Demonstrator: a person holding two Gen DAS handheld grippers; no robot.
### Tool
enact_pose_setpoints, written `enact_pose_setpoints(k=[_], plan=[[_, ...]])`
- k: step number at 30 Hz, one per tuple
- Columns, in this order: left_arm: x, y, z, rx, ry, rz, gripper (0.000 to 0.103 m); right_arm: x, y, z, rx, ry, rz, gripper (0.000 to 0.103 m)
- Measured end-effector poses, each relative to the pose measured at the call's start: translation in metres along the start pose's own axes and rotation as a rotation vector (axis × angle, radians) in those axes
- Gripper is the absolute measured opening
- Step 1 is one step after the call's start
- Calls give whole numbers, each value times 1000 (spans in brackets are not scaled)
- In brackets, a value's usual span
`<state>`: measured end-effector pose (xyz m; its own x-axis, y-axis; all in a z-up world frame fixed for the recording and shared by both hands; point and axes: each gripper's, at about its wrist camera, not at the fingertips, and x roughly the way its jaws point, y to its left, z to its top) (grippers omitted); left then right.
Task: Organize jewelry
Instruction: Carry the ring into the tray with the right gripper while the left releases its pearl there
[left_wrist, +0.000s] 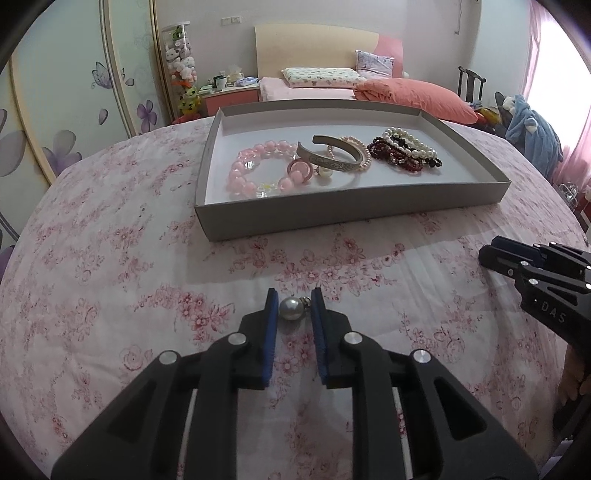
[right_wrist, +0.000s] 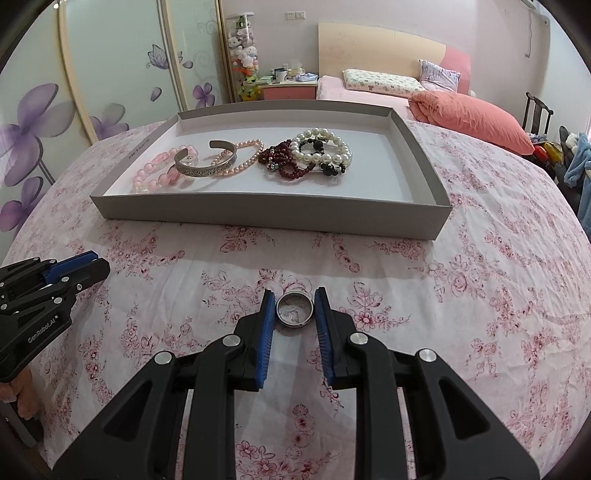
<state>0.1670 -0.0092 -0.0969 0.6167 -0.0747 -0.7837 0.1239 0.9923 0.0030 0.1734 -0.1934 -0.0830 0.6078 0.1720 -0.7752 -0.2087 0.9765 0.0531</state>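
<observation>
Between the left gripper (left_wrist: 292, 301) fingers, a pearl earring (left_wrist: 290, 308) is pinched; the right gripper (right_wrist: 294, 302) clamps a ring (right_wrist: 294, 309). Bracelets (right_wrist: 321, 153) already fill the tray (right_wrist: 273, 212) ahead; these two remain.

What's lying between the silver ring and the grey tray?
Nothing: in the right wrist view, only bare flowered cloth runs from the silver ring to the grey tray.

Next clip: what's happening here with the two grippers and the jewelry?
A person is sorting jewelry into a grey tray on a floral tablecloth. The left gripper is shut on a pearl earring, and the right gripper is shut on a silver ring, both just above the cloth in front of the tray. The tray already holds a pink bead bracelet, a silver cuff and a heap of pearl and dark bead strands.
</observation>
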Motion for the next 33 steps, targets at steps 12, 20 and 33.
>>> enact_pose_setpoints(k=[12,20,33], plan=[[1,-1,1,3,0,3,16,0,-1,0,1,0,0,23],[1,0,0,6,1,7,16,0,-1,-1,3,0,-4,23],[-4,7,-1,-43,-4,4,16,-7,-5,-6,61,-19,20,23]])
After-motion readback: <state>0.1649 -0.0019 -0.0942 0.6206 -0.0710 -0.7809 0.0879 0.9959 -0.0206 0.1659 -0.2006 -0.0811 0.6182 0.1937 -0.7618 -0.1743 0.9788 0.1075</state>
